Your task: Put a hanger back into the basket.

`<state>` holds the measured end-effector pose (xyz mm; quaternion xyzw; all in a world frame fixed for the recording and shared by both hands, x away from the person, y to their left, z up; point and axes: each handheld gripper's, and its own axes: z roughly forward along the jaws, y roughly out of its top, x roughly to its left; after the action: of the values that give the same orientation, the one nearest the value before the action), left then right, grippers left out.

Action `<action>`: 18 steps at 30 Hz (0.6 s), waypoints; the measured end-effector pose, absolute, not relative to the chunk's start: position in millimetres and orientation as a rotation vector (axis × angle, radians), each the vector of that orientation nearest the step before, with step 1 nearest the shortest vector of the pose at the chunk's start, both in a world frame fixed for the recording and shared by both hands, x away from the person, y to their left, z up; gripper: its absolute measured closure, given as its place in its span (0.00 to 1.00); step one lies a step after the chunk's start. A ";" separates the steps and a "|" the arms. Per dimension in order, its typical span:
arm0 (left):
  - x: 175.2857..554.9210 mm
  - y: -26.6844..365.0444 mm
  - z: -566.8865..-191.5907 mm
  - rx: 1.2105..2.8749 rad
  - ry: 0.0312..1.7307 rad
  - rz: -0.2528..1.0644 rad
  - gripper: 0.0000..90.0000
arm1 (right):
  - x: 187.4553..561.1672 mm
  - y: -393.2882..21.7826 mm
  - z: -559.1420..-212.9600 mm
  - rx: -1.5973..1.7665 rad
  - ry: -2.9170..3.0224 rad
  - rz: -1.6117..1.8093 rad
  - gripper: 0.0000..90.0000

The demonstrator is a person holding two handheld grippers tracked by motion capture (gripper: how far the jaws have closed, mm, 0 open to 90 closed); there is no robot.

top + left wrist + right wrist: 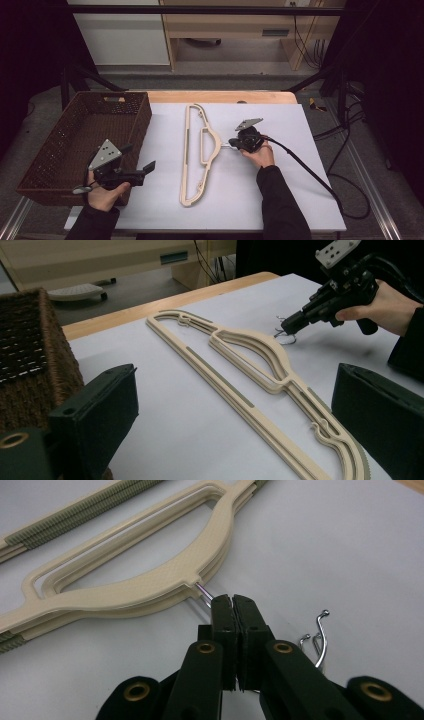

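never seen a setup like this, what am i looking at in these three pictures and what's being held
A person sits at a table with a hand-held two-jaw gripper in each hand. The high view looks down from above; the two gripper views come from cameras riding on each gripper.

On the white sheet lies a stack of cream hangers, and a brown woven basket stands at the left edge.

The right gripper is shut on the metal hooks of the hangers, pinching the wire just where it leaves the cream plastic. The left gripper hovers near the basket with its jaws wide apart, holding nothing.
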<state>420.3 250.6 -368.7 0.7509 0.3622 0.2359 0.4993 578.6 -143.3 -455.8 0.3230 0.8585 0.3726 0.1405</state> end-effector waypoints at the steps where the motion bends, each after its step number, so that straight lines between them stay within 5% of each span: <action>1: 420.8 247.8 -369.9 1.826 0.872 0.567 0.05 | 577.7 -142.8 -455.0 0.941 2.471 1.085 0.99; 18: 427.2 214.4 -377.6 1.891 0.868 0.517 0.06 | 576.9 -142.7 -450.2 0.900 2.446 1.092 0.99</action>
<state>427.2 214.4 -377.6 0.7746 0.3554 0.2116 0.4784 576.9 -142.7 -450.2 0.3147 0.8548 0.3815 0.1573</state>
